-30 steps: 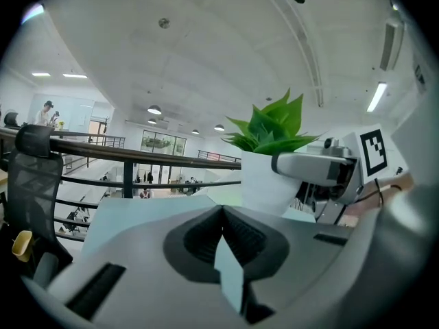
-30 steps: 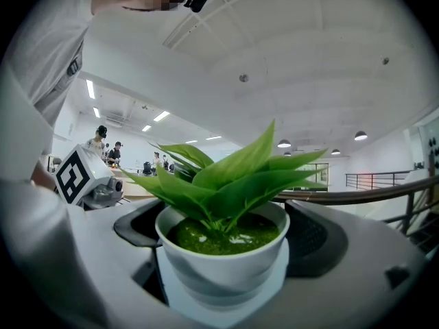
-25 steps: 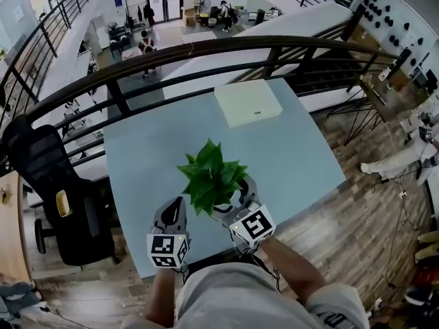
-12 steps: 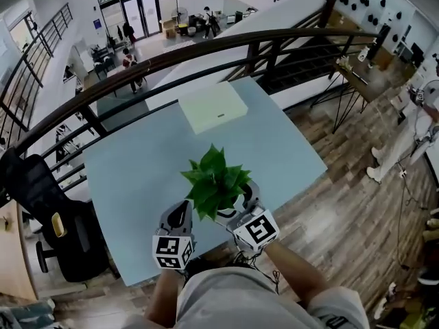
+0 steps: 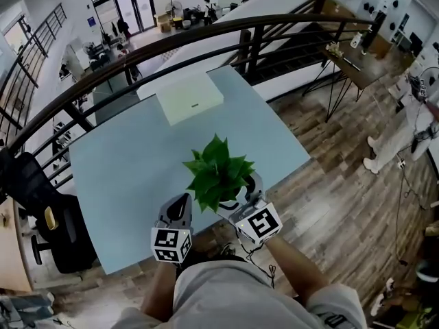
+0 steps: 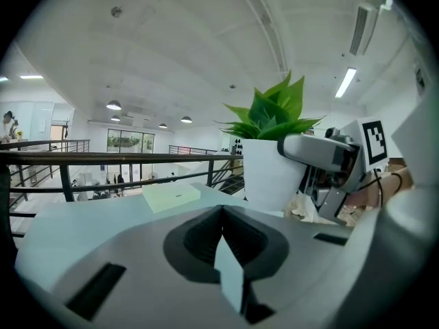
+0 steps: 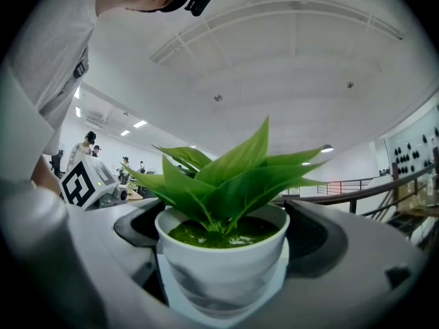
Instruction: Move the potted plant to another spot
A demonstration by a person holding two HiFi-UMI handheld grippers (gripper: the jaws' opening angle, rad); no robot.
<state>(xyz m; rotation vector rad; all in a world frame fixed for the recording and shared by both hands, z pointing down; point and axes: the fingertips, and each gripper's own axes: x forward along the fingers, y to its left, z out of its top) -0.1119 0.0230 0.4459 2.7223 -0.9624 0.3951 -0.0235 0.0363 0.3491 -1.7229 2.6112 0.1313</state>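
The head view takes in the whole setting: a pale blue-grey table [image 5: 130,177] against a dark metal railing [image 5: 171,43]. A wood-plank floor [image 5: 343,184] lies to the right, a black office chair [image 5: 34,204] to the left, and a lower level with people on it lies beyond the rail. The gripper views show none of that floor. Instead they look up at a white ceiling with long strip lights.

From above, the pot is hidden under its leaves. The right gripper view shows it plainly: the potted plant [image 7: 223,252] sits between the jaws of the right gripper [image 7: 223,269], which are spread wide and press on both sides of the pot. The left gripper view shows the same pot [image 6: 271,173] from the side, with the right gripper [image 6: 322,153] clamped high on its wall. Whether its base touches the table cannot be told.

The plant [image 5: 219,173] hangs over the table's near edge, just in front of the person. The left gripper [image 5: 180,208] is just beside it, apart from it, its jaws brought together on nothing (its own view shows only a narrow seam).

The table is smooth and matte. A flat, square, cream box [image 5: 190,98] lies at its far side by the railing. The pot is a glossy white tapered cup holding broad, pointed green leaves.
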